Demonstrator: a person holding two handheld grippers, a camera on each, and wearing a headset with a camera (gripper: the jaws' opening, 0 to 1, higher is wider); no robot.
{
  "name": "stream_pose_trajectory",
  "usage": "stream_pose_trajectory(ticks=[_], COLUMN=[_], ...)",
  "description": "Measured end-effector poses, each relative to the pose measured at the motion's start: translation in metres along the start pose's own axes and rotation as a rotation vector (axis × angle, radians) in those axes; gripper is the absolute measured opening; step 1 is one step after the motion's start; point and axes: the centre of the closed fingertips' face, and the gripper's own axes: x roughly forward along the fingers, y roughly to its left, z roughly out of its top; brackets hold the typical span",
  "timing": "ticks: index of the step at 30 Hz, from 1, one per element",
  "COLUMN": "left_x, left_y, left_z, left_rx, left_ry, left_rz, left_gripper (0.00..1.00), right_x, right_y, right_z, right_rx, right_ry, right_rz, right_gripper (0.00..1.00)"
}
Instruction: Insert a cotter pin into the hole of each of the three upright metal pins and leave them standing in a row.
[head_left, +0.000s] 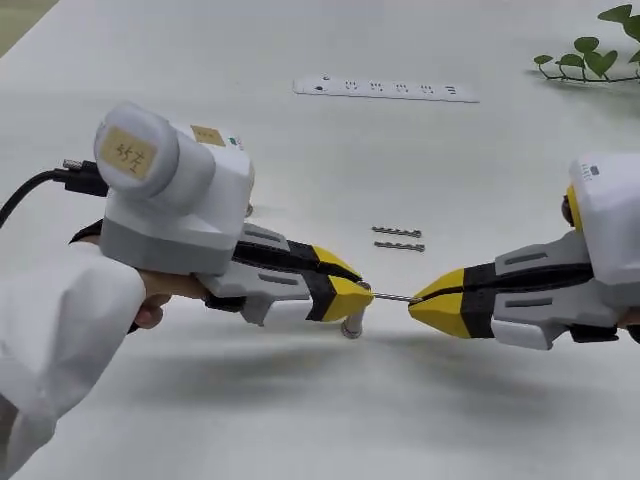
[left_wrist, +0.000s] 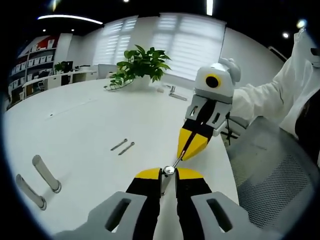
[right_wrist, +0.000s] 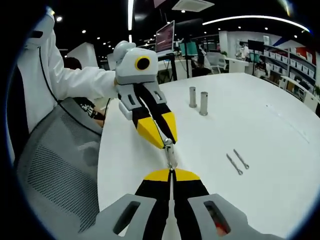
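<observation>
White workbench (head_left: 300, 400), left gripper (head_left: 364, 292) label (head_left: 128, 153) illegible

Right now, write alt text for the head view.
The left tongs hold an upright metal pin while the right tongs hold a cotter pin at its top, over a white table. Two spare cotter pins lie just beyond.

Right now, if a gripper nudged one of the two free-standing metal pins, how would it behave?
The free-standing metal pins are tall, narrow cylinders, so a nudge near the top would probably tip one. Being round, it would then likely roll on the smooth white table. They look like solid metal: probably stiff and heavy for their size.
</observation>
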Motion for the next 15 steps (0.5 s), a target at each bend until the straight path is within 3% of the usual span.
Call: stream_pose_trajectory(ticks=[4,15], left_x=[0.0001,0.0014], left_y=[-0.0008,-0.002], left_z=[-0.005,-0.0052], left_rx=[0.017,0.034], left_ry=[0.023,0.031], left_rz=[-0.007,-0.005], left_gripper=[0.07,0.06], right_x=[0.0003,0.003], right_y=[-0.0015,-0.0027], right_z=[-0.0009,0.0031], right_rx=[-0.007,-0.018], right_ry=[0.004,-0.004], right_rz=[-0.001,0.005], right_gripper=[0.0,0.0])
